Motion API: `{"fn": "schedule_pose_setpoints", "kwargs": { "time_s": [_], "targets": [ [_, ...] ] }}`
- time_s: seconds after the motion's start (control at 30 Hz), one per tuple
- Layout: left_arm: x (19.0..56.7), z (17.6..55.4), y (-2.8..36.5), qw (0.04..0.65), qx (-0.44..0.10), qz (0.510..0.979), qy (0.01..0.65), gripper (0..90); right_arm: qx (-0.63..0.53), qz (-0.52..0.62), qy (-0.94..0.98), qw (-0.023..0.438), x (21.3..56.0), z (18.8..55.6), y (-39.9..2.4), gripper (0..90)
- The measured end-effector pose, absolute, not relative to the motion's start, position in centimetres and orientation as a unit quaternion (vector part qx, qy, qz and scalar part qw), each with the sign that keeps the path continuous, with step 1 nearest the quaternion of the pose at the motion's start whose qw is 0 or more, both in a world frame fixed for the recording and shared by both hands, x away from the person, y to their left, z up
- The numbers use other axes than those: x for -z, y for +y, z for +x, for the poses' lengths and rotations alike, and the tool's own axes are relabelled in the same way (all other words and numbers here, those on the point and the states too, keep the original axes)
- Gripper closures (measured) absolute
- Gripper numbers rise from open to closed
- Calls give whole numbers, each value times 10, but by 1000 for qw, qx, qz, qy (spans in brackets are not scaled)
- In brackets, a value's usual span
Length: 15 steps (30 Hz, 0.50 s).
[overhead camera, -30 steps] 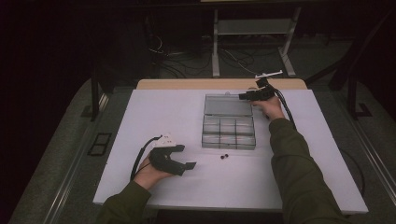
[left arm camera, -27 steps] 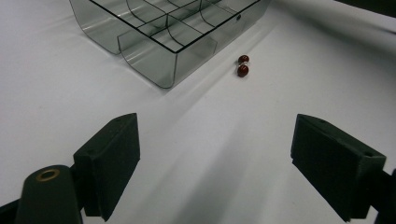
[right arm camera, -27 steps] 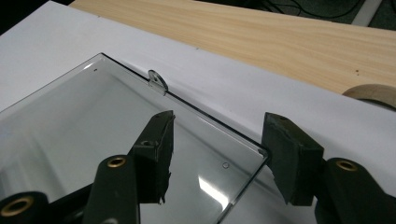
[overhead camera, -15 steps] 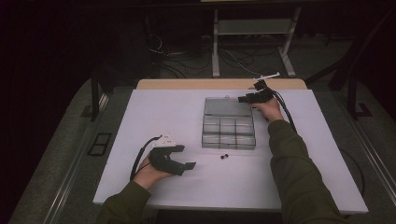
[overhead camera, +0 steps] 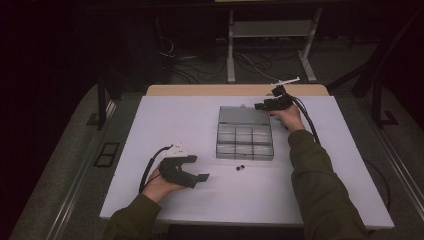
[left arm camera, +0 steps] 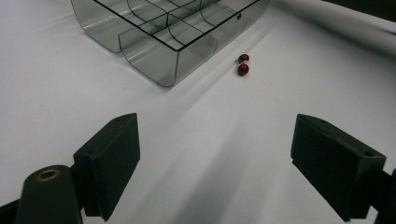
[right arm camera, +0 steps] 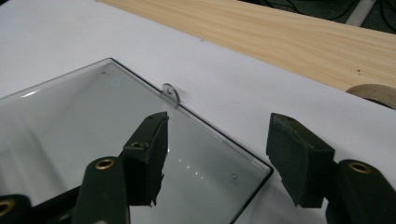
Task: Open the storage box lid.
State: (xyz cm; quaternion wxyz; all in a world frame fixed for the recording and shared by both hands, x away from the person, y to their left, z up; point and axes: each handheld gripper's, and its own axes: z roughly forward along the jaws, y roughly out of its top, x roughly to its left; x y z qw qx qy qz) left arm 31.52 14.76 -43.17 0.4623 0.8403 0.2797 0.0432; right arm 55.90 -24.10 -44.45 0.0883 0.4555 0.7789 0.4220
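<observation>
My right tongs [right arm camera: 217, 156] have just been opening and are hovering empty over the far corner of the clear box's lid [right arm camera: 70, 121]. My left tongs [left arm camera: 215, 163] are resting wide on the white counter [overhead camera: 190, 120], with two dark red beads [left arm camera: 243, 64] lying just beside the compartment box [overhead camera: 245, 140].
</observation>
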Motion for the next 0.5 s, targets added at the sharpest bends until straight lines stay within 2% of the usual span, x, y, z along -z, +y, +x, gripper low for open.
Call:
{"fn": "schedule_pose_setpoints", "kwargs": {
  "time_s": [0.5],
  "targets": [
    [432,315,147,457,-46,844,277,150,-425,425,792,107,421,510,-246,312]
  ]
}}
